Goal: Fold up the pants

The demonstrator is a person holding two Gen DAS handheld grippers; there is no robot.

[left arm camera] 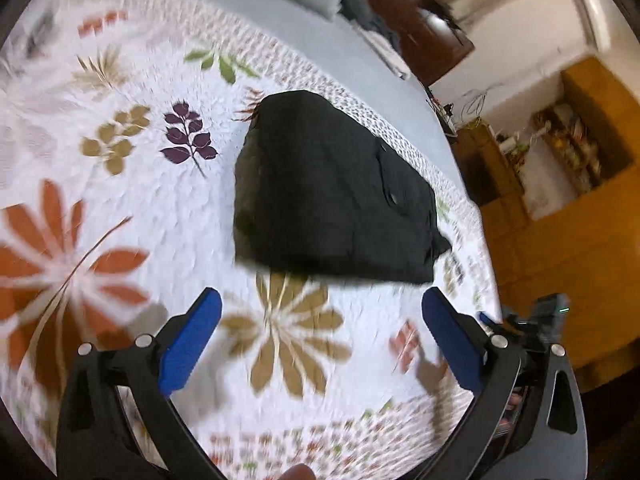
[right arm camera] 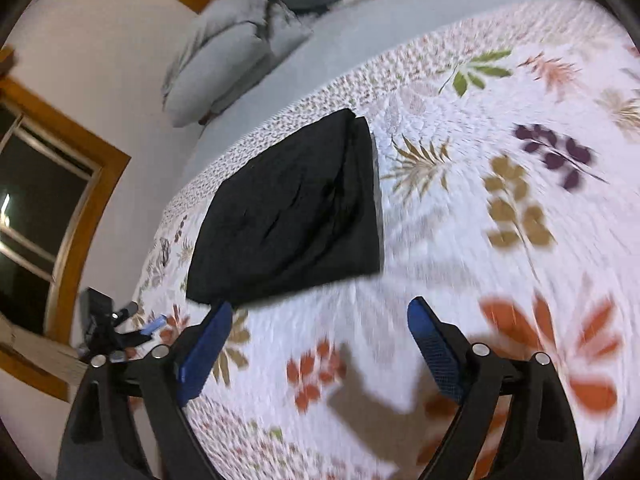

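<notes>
The black pants (left arm camera: 332, 192) lie folded into a compact bundle on the white floral bedspread (left arm camera: 132, 208). They also show in the right wrist view (right arm camera: 292, 212), near the bedspread's far edge. My left gripper (left arm camera: 320, 300) is open and empty, hovering just short of the bundle's near edge. My right gripper (right arm camera: 320, 312) is open and empty, also just short of the bundle. Its left finger (right arm camera: 208, 344) overlaps the bundle's near corner in the image. The other gripper's body shows at the edge of each view (left arm camera: 548, 316) (right arm camera: 104, 320). Both views are motion-blurred.
Grey pillows (right arm camera: 236, 52) and a grey sheet (right arm camera: 332, 52) lie beyond the bedspread. A wood-framed window (right arm camera: 48, 184) is on the left wall. Dark wooden furniture (left arm camera: 416, 24) and yellow shelving with clutter (left arm camera: 576, 148) stand past the bed's right side.
</notes>
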